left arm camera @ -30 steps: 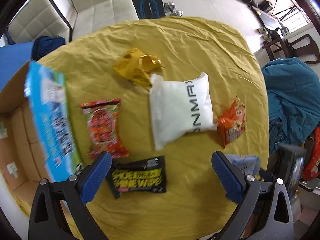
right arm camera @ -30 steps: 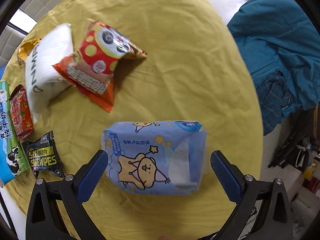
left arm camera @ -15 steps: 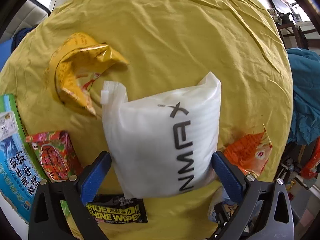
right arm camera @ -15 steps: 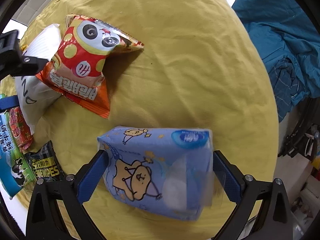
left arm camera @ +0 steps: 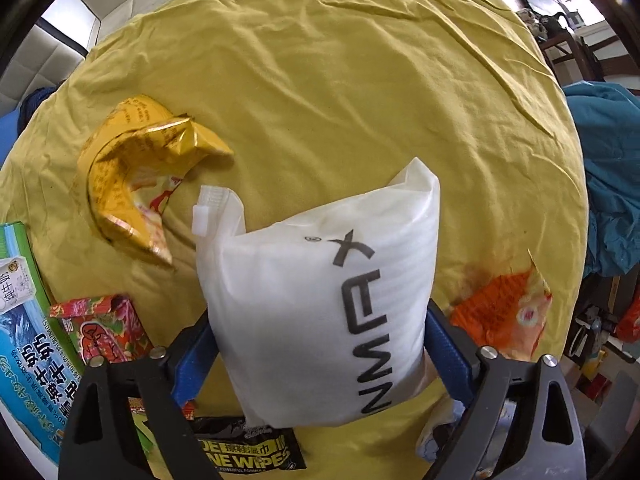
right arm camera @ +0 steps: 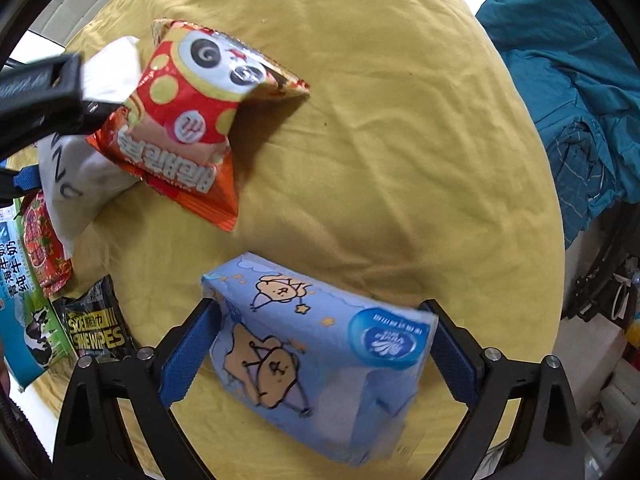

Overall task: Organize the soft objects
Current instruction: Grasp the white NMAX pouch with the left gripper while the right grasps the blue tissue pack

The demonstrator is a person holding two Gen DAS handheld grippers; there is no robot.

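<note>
L gripper (left arm camera: 318, 354): jaws just been closing; blue pads now against both flanks of the white foam pouch (left arm camera: 316, 304), low on its body, so I call it gripped. Pouch looks v. light, squashy, smooth skin. Judgement: hold mid-body across the width, moderate squeeze; the sealed corner tabs would fold.

R gripper (right arm camera: 316, 354): straddles the blue tissue pack (right arm camera: 320, 360), pads at both short ends; contact vs. small gap, cannot tell. Pack soft, compressible, slick film, light. End-to-end hold ok, may bow in the middle.

Further out on the yellow-cloth worktop (left arm camera: 340, 80): black wipes pack (left arm camera: 244, 450), red snack bag (right arm camera: 188, 120) leaning on the pouch, crumpled yellow bag (left arm camera: 136, 184). All crinkly, light.
</note>
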